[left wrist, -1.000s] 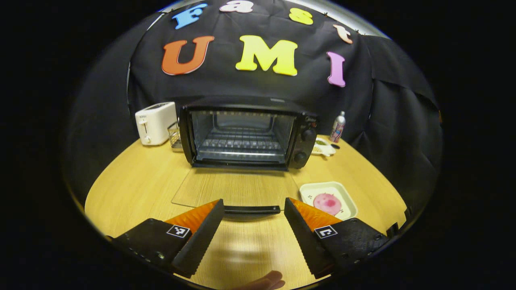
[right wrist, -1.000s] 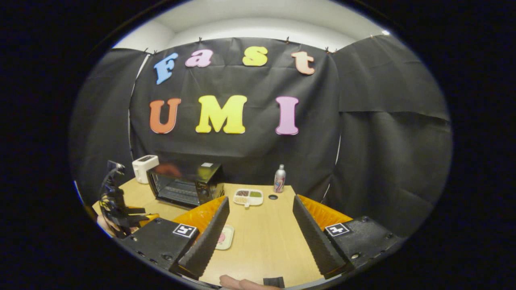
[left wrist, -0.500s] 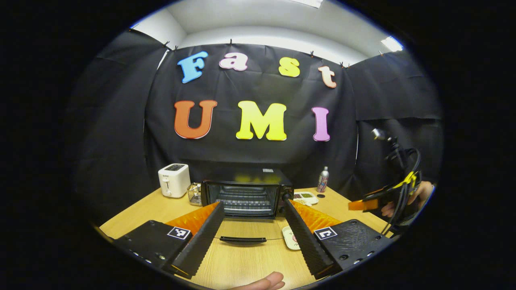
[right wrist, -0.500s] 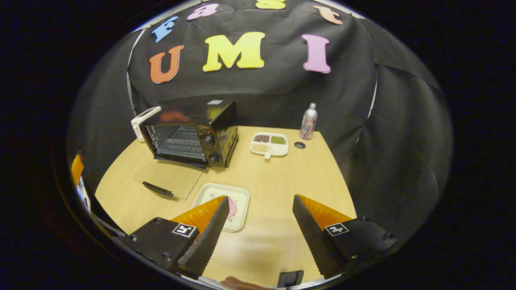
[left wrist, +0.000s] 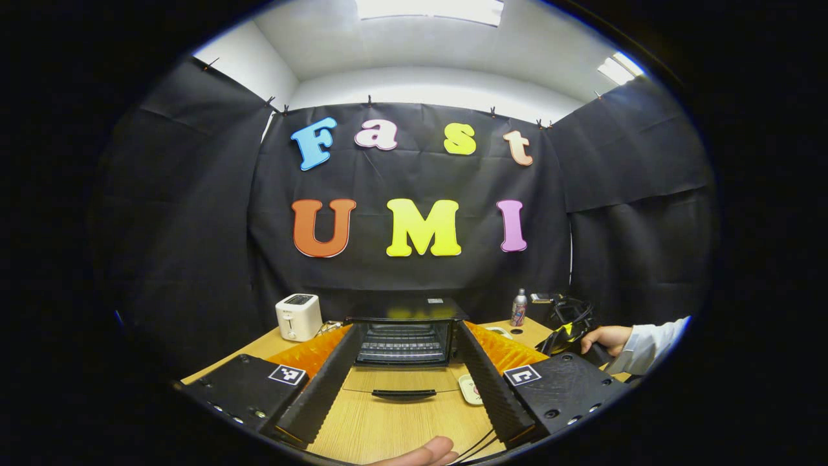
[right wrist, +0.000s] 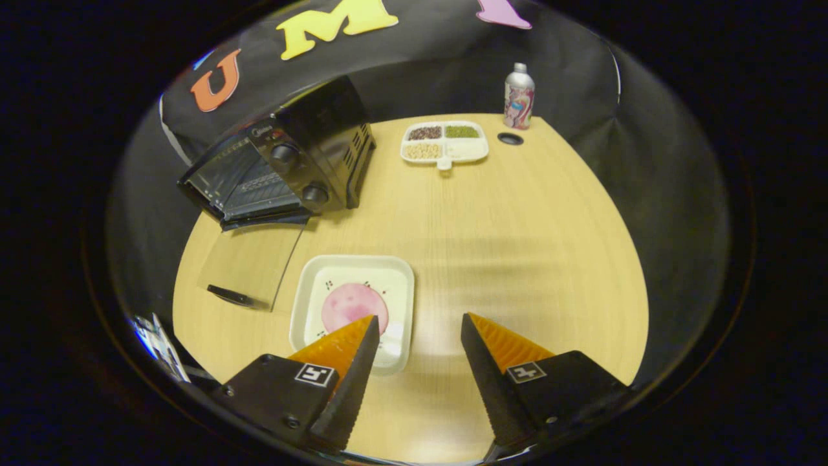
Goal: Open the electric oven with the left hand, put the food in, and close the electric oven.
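Since a moment ago the left gripper (left wrist: 406, 382) has pulled back and tipped upward, so the oven (left wrist: 404, 335) now looks smaller and farther off between its fingers. The right gripper (right wrist: 417, 366) has dropped closer over the counter (right wrist: 517, 246) and now looks down on the plate (right wrist: 352, 310).

In the left gripper view, the oven stands at the back of the counter with its glass door (left wrist: 401, 388) folded flat toward the viewer, the dark handle (left wrist: 403, 393) at its near edge. The jaws are spread wide with nothing between them. A white toaster (left wrist: 298, 316) sits left of the oven and a bottle (left wrist: 519, 308) to its right. At the right edge a hand (left wrist: 598, 336) in a pale sleeve holds the other gripper.

In the right gripper view, the jaws are likewise wide open and empty. The white plate lies just right of the open door (right wrist: 249, 262), and the food (right wrist: 354, 307), a round pink piece, rests in its middle. The left fingertip (right wrist: 362, 330) overlaps the plate's near part; whether it touches cannot be told. Farther back sit a divided tray (right wrist: 444, 141) and the bottle (right wrist: 519, 96).
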